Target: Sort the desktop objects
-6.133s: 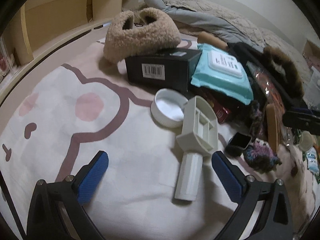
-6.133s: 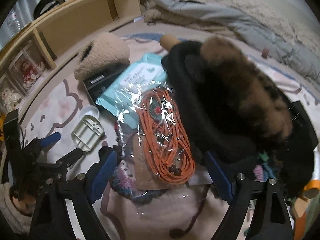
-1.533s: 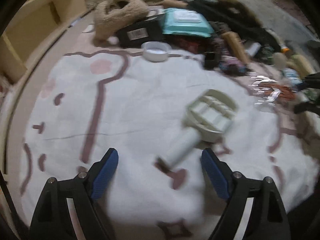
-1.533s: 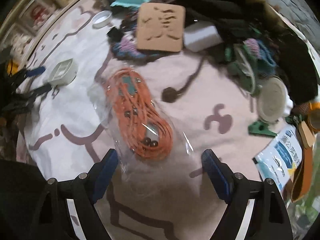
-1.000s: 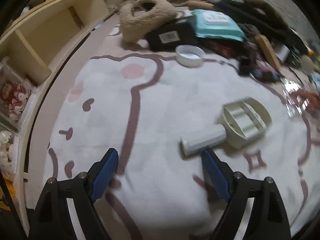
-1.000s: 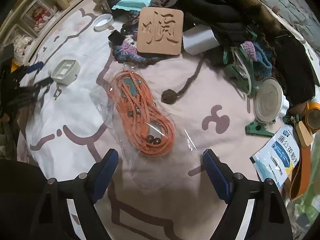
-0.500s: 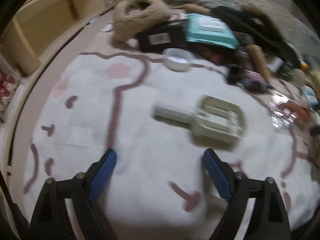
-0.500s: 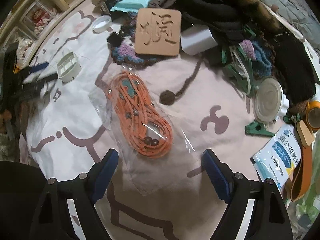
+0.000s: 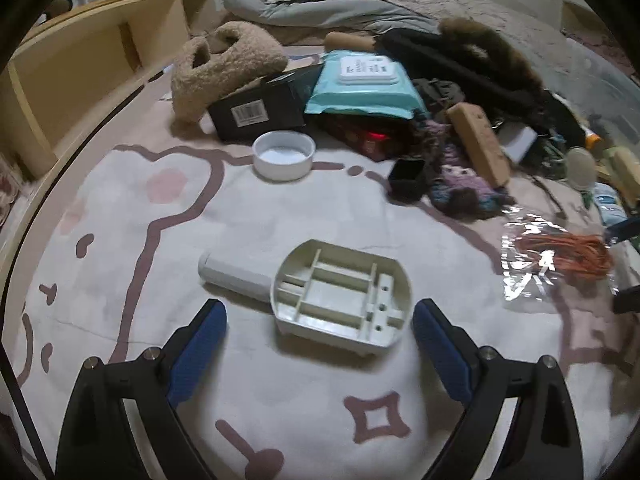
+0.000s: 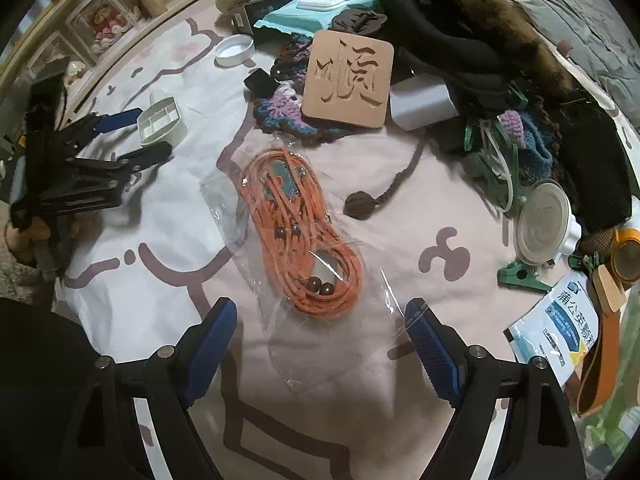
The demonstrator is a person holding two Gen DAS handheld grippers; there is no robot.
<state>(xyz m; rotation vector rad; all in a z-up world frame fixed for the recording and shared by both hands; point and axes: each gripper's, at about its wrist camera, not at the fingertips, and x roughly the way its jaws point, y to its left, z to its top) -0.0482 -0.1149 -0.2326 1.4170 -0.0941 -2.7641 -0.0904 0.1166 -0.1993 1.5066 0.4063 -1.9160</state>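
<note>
L gripper (image 9: pixel 318 320) is seen spread wide, nothing pinched; cream plastic scoop (image 9: pixel 340 306) is laid flat on the cartoon mat (image 9: pixel 120 248) between the pads, untouched, handle to the left. R gripper (image 10: pixel 320 328) is also spread, empty, w/ bagged orange cord (image 10: pixel 300 232) just beyond. White lid (image 9: pixel 283 155) is farther back, then black box (image 9: pixel 256 114) & teal wipes pack (image 9: pixel 360 84).

Pale mat (image 9: pixel 280 224) with brown cartoon lines; lying on it: cream scoop (image 9: pixel 340 300) near the middle, white lid (image 9: pixel 284 155), bagged orange cord (image 10: pixel 300 232), plus a heap along the far edge: black box (image 9: pixel 256 112), wipes (image 9: pixel 360 84), wooden plaque (image 10: pixel 348 80).
</note>
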